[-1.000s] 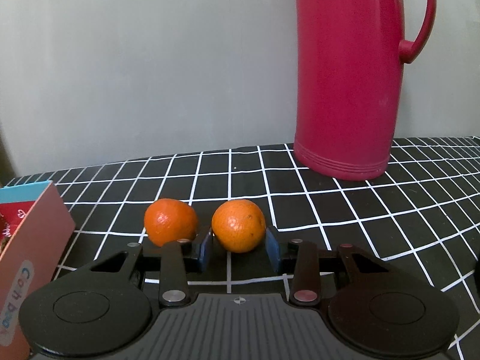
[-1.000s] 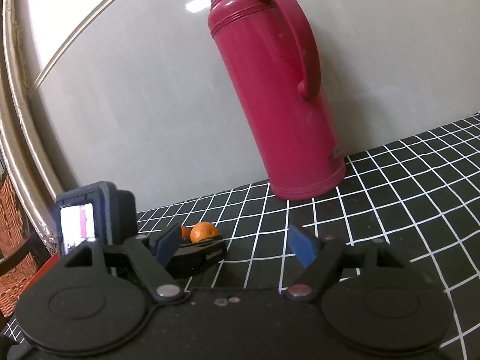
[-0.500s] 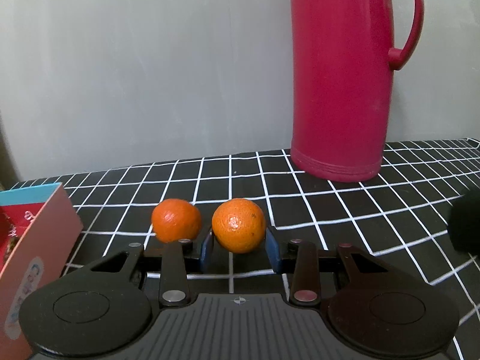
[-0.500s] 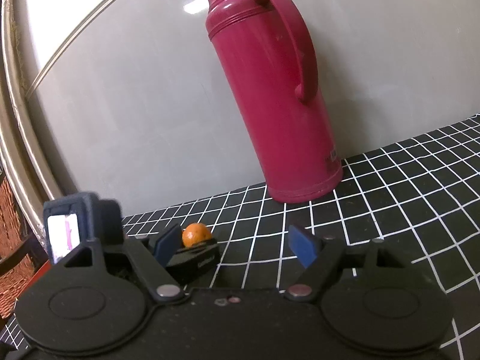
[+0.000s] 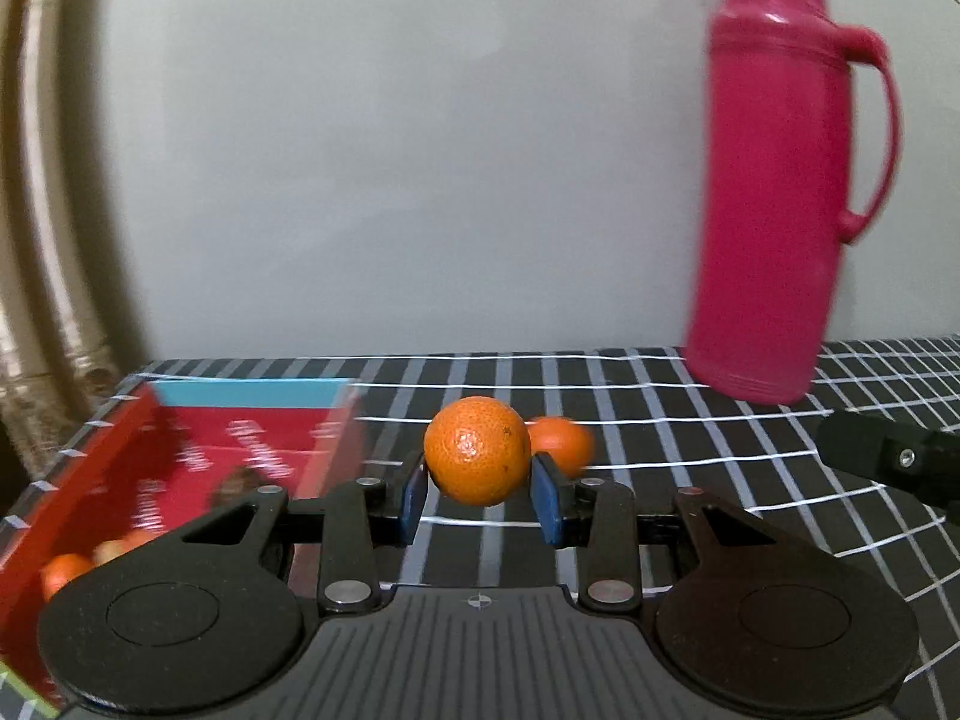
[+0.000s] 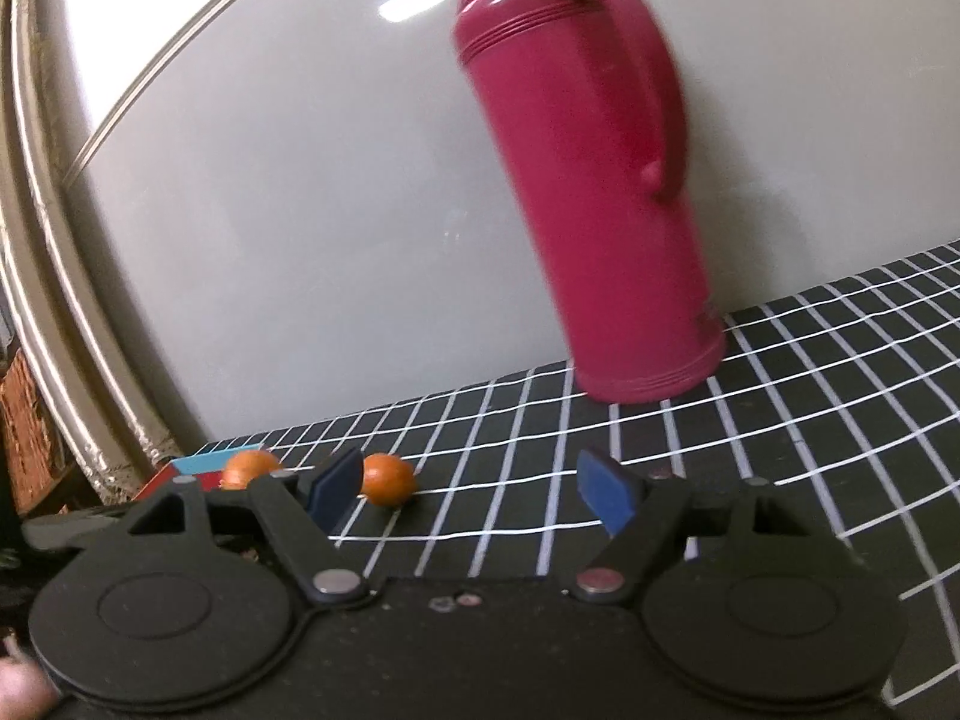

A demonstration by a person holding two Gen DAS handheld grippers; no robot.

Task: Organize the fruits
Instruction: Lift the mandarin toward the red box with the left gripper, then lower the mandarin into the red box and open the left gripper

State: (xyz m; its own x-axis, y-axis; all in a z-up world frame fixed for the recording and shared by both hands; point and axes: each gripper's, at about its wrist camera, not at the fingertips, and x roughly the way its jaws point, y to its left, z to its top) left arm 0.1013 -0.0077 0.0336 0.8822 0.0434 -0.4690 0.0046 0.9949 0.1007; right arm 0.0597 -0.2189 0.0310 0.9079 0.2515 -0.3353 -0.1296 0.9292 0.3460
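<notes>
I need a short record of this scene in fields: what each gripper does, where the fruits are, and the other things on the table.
left gripper: shut on the round orange mandarin, held above the table
right gripper: open, fingers hold nothing
second orange mandarin: lies alone on the black cloth with white grid lines
red cardboard box with light blue edge: open, at the left; a few small orange fruits inside
tall magenta plastic thermos jug: upright at the back, near the wall
</notes>
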